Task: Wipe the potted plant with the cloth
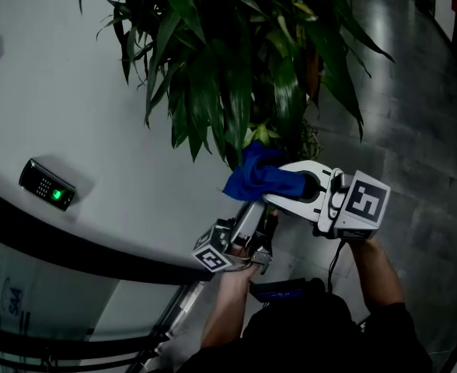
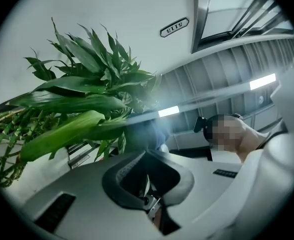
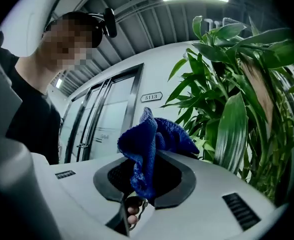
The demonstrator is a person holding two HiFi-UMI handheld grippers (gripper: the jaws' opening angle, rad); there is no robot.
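Observation:
The potted plant (image 1: 228, 61) with long green leaves stands against a white wall. In the right gripper view its leaves (image 3: 237, 119) fill the right side. My right gripper (image 1: 279, 185) is shut on a bunched blue cloth (image 1: 256, 176) and holds it against the lowest leaves. The same cloth (image 3: 152, 144) sticks up out of the right gripper (image 3: 146, 173). Just below and to the left, my left gripper (image 1: 253, 210) points up toward the plant. The left gripper (image 2: 147, 170) is shut, and nothing shows between its jaws. A broad leaf (image 2: 62, 134) hangs just to its left.
A small keypad box with a green light (image 1: 48, 185) is mounted on the white wall (image 1: 57, 92). A dark rail (image 1: 65, 249) and a glass panel run below it. Grey floor tiles (image 1: 423, 130) lie to the right. A door number plate (image 3: 151, 97) shows behind.

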